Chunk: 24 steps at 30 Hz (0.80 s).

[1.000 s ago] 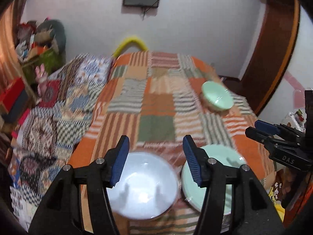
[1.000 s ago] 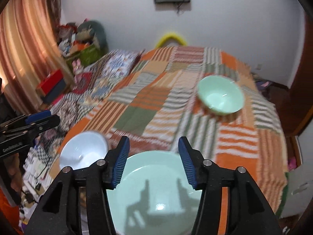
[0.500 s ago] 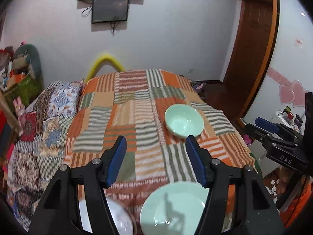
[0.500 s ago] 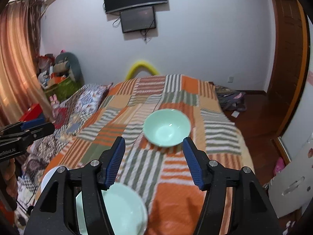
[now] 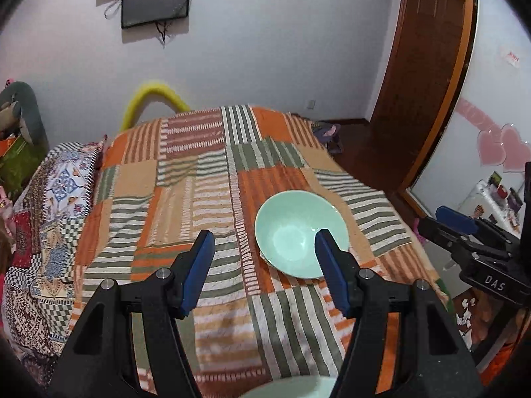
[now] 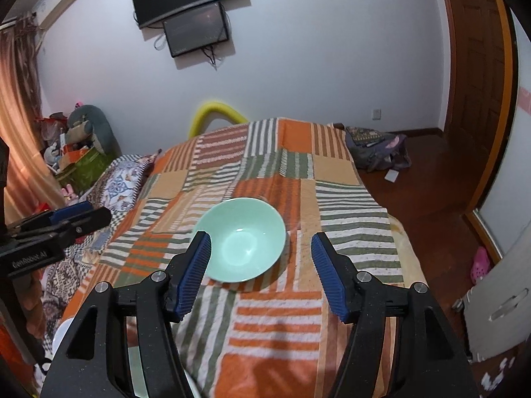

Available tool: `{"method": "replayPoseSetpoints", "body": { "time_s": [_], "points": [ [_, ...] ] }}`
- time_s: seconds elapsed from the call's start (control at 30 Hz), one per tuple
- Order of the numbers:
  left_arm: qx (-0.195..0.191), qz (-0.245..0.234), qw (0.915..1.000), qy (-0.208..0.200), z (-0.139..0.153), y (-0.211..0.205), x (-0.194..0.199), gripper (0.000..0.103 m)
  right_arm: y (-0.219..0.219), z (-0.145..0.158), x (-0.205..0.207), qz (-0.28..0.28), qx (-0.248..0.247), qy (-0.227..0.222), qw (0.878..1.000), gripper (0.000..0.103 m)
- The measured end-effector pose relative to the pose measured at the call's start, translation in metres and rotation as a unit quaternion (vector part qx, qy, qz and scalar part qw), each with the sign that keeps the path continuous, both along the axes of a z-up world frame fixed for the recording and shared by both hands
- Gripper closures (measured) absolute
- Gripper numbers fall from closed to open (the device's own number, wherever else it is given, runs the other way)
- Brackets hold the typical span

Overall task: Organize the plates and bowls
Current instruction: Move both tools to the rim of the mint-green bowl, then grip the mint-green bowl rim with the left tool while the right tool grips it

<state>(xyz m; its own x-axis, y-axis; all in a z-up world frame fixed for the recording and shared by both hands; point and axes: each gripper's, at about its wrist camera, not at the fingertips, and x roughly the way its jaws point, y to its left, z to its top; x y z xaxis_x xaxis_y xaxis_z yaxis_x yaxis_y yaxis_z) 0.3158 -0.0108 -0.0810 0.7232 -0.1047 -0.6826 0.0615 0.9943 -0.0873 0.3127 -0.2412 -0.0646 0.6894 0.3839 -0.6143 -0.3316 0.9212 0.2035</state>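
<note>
A mint-green bowl (image 5: 300, 232) sits upright on the bed's striped patchwork blanket (image 5: 212, 179), ahead of both tools. The left tool (image 5: 264, 265) hangs above the blanket with its jaws spread and nothing between them; the bowl lies just ahead and slightly to its right, partly hidden behind the right finger. The right tool (image 6: 260, 265) is likewise released and empty, the bowl just ahead and slightly left of it, its rim behind the left finger. A pale green plate edge (image 5: 292, 389) shows below the left tool. Each tool shows at the edge of the other's view.
</note>
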Motion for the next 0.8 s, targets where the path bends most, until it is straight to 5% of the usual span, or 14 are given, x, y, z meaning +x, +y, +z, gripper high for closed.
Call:
{"method": "replayPoseSetpoints", "body": {
  "time_s": [0.63, 0.8],
  "points": [
    [0.000, 0.027, 0.9958, 0.088, -0.113, 0.008, 0.090, 0.041, 0.025, -0.093, 0.072, 0.022, 0.007, 0.111, 0.994, 0.048],
    [-0.007, 0.017, 0.9945, 0.103, -0.126, 0.006, 0.101, 0.057, 0.030, -0.105, 0.077, 0.027, -0.007, 0.124, 0.992, 0.058]
  ]
}}
